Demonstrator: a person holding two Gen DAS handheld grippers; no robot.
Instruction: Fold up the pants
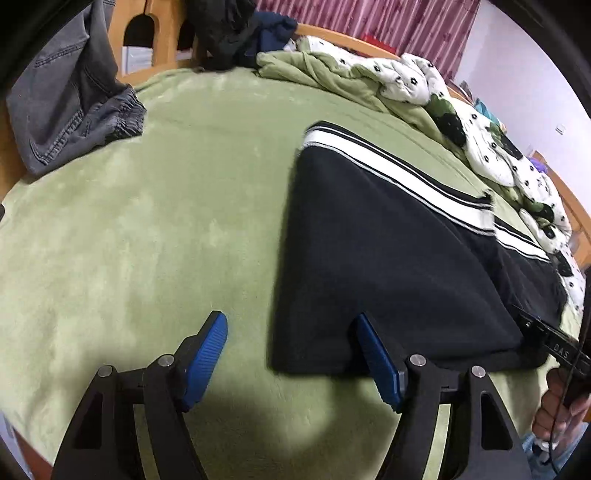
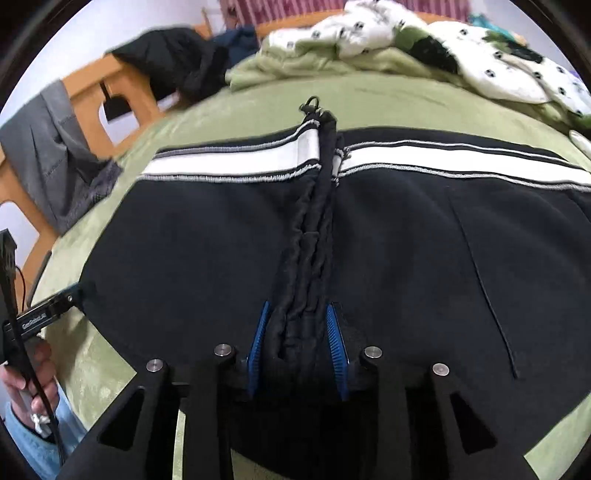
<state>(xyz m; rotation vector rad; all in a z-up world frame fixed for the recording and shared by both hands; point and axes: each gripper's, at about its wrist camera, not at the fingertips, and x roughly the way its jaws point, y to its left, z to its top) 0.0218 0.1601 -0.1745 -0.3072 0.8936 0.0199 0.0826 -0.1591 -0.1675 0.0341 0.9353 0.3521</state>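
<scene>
Black pants point(image 1: 388, 251) with a white side stripe point(image 1: 399, 173) lie flat and folded on the green blanket point(image 1: 147, 221). My left gripper point(image 1: 291, 321) stands open at the pants' near left corner. Its right finger point(image 1: 376, 354) rests on the fabric edge and its left finger point(image 1: 207, 354) is over bare blanket. In the right wrist view the bunched waistband point(image 2: 314, 221) runs as a ridge across the pants point(image 2: 184, 258) into my right gripper point(image 2: 297, 317). The ridge lies loosely between the blue pads point(image 2: 258, 350), and the jaws stand partly apart.
Grey jeans point(image 1: 74, 96) hang over the wooden bed frame point(image 1: 162, 40) at far left. A dark clothes pile point(image 1: 229, 33) and a rumpled green and white quilt point(image 1: 406, 77) line the far edge. A hand point(image 1: 557, 410) holds the other gripper at right.
</scene>
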